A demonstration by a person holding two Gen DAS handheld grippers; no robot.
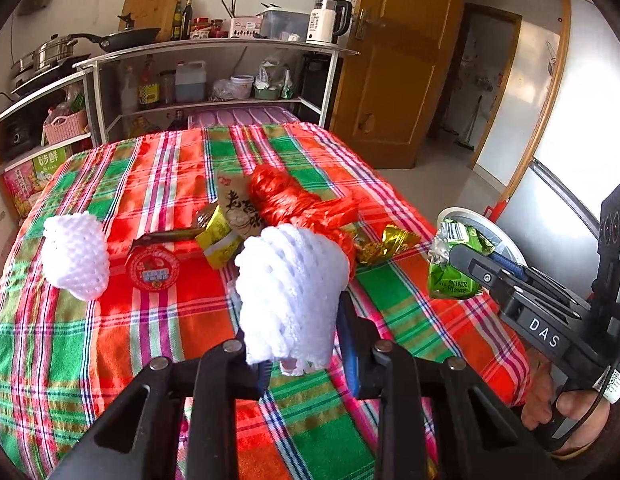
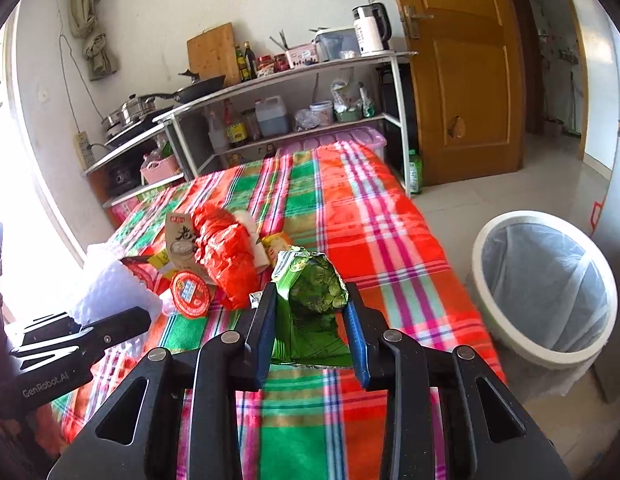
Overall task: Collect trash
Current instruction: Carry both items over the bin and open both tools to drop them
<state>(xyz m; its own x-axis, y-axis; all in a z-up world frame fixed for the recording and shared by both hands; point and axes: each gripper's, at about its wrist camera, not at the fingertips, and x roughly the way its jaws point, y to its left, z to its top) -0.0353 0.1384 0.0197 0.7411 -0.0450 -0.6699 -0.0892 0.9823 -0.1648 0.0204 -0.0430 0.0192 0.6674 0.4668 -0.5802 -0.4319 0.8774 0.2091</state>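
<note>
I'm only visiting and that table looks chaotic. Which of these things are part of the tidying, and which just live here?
Part of the job:
- white foam net in left claw
- green wrapper in right claw
- red plastic bag, gold wrapper, second foam net
- bin

Just lying about:
- kettle
- frying pan
- cutting board

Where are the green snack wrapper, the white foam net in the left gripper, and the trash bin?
green snack wrapper (image 2: 316, 280): right wrist view, on its crumpled printed upper part.
white foam net (image 1: 292, 280): left wrist view, on the middle of its mesh.
trash bin (image 2: 483, 256): right wrist view, on its white rim.
</note>
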